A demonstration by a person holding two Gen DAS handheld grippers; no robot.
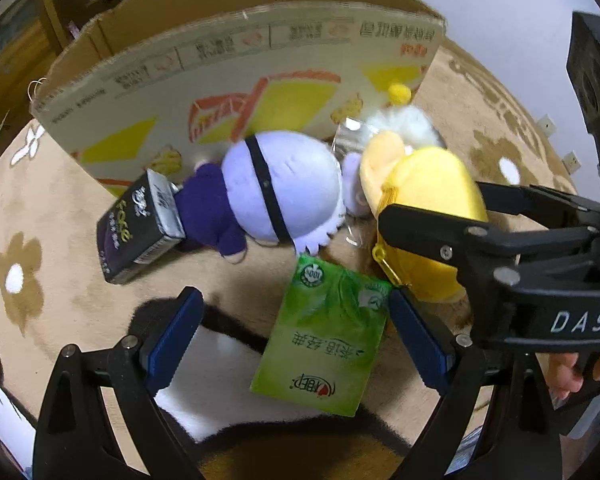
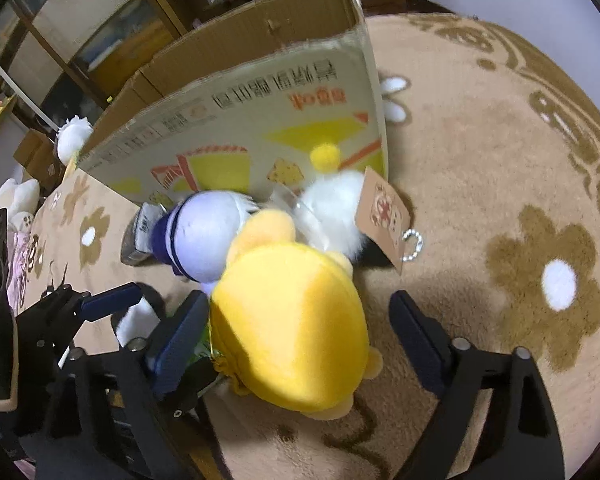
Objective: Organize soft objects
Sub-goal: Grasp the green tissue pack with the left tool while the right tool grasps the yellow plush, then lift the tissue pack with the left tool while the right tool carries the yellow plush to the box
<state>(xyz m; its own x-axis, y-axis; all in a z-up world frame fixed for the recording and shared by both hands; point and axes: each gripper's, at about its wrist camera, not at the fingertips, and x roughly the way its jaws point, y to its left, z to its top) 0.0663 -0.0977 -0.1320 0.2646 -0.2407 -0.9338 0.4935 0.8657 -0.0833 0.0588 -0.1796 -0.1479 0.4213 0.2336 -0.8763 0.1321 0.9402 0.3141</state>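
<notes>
A green tissue pack (image 1: 324, 340) lies on the rug between the fingers of my open left gripper (image 1: 296, 332). A purple and lilac plush (image 1: 276, 184) lies beyond it beside a black tissue pack (image 1: 136, 228). A yellow plush (image 2: 296, 320) sits between the fingers of my open right gripper (image 2: 300, 336); its left pad (image 2: 180, 340) is close to the plush. It also shows in the left wrist view (image 1: 428, 196). A white fluffy plush (image 2: 336, 212) with a paper tag lies behind it. All lie in front of a cardboard box (image 2: 236, 80).
The tan rug (image 2: 480, 160) with brown flower patterns stretches to the right. Wooden shelves (image 2: 148, 12) stand behind the box. More plush toys (image 2: 20, 200) lie at the far left. My left gripper (image 2: 100, 304) shows in the right wrist view.
</notes>
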